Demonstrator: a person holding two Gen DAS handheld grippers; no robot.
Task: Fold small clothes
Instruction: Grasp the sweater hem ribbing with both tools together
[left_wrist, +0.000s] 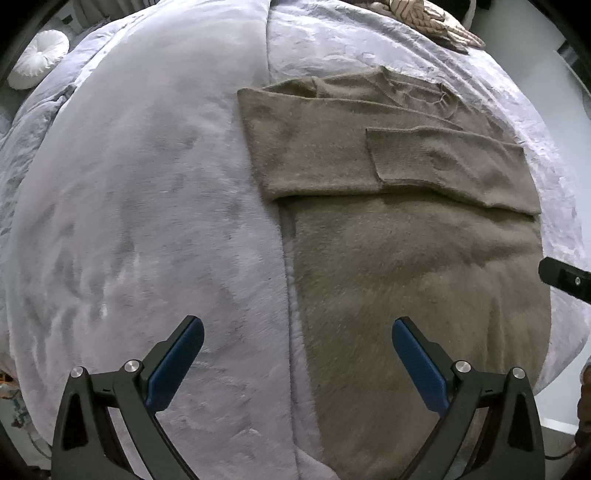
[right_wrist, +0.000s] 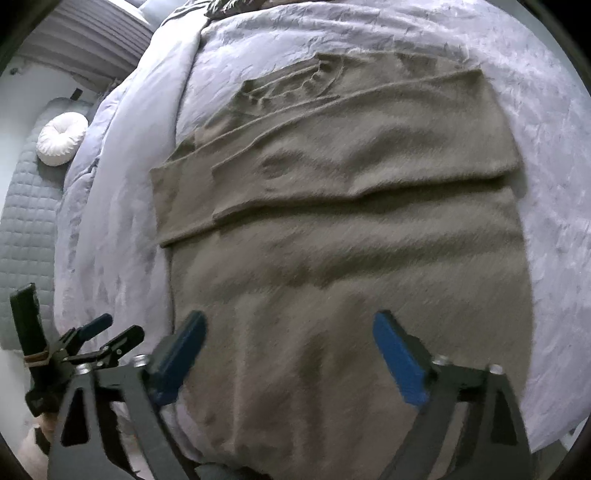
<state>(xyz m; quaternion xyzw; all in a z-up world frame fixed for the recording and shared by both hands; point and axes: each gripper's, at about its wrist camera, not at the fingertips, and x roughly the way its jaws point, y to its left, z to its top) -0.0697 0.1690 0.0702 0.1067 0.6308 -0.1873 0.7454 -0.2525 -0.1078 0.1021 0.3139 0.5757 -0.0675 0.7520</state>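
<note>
Ahead of both pairs of tongs, the brown sweater (left_wrist: 406, 258) is lying flat on the lavender bedspread (left_wrist: 147, 221), its two sleeves already crossing over the chest. Both the left gripper (left_wrist: 297, 369) and the right gripper (right_wrist: 290, 360) are hanging spread wide with nothing between their pads, the left one partly over bare blanket beside the garment. Judging by this, the sleeve step is done; the next move is calling for each gripper to be pinching a hem corner and carrying it toward the collar.
</note>
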